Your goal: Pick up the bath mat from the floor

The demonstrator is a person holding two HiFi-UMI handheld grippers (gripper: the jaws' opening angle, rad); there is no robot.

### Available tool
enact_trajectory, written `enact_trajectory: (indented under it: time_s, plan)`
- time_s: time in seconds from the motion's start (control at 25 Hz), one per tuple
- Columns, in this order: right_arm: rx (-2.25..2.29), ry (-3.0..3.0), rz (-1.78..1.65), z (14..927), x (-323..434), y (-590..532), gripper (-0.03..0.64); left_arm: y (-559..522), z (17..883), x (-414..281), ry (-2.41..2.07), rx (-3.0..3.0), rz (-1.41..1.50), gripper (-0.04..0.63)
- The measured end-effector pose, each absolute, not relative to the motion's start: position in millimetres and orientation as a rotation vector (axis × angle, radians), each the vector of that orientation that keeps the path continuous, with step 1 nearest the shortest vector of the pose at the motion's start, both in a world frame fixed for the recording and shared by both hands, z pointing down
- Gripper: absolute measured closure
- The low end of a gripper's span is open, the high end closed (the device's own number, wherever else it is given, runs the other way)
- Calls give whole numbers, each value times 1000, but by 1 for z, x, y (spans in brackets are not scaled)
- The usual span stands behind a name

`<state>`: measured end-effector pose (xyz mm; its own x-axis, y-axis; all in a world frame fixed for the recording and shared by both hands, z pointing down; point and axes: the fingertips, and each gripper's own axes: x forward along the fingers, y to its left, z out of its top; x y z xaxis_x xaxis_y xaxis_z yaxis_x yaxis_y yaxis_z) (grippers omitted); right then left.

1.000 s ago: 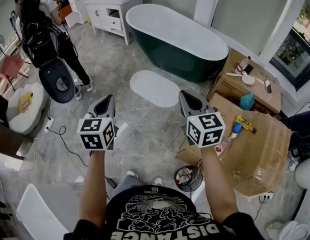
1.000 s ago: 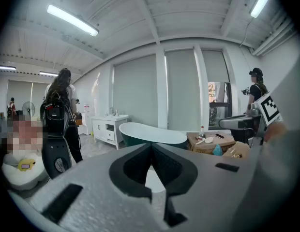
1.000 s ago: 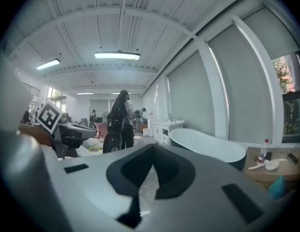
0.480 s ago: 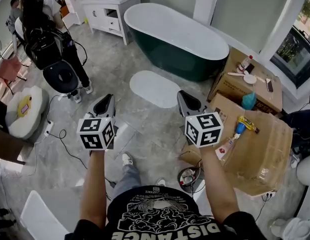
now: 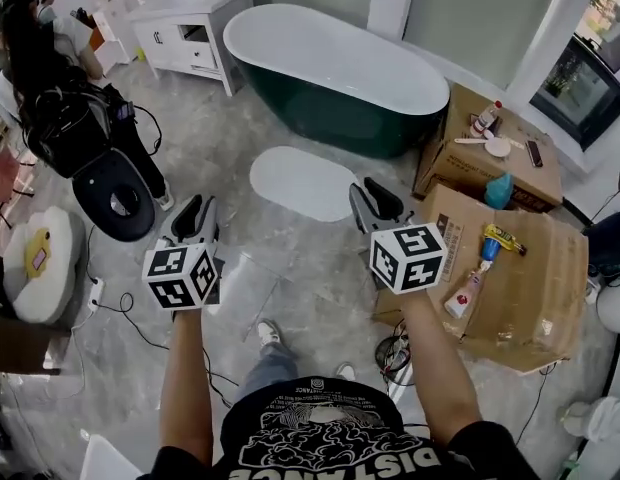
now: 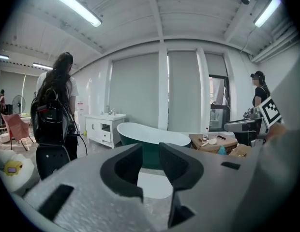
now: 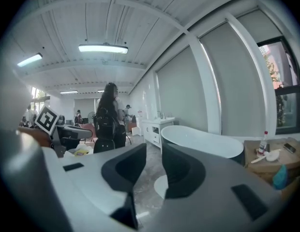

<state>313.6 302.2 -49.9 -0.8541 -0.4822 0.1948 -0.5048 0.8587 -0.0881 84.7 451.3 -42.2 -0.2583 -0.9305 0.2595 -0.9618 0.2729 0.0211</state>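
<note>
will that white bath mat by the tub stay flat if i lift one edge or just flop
Probably floppy: the bath mat lies thin and flat against the floor, so a lifted edge would likely drape. It looks light for its area, being so thin. On that glossy stone surface it may slide rather than bunch if pushed.

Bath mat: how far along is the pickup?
Done: nothing yet. The bath mat lies flat on the floor by the bathtub. In hand: left gripper and right gripper face it from short of it; their jaws have just been opening, nothing between them. Left: reach, grip, lift.
</note>
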Motion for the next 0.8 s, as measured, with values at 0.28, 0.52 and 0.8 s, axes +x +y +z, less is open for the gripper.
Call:
enact_trajectory:
  time_s: [0.28,0.52,0.8]
  plan:
    - [922,-2805,246,-51,270,283,467,412,-35,24,-2189,1869,250,434]
    - [1032,-2757,278,-53,241,275,417,384,-34,-17,-2097,1953,261,412]
    - [1101,-2711,283,-54,221,270,374,365,-35,-41,-2034,2027,243,379]
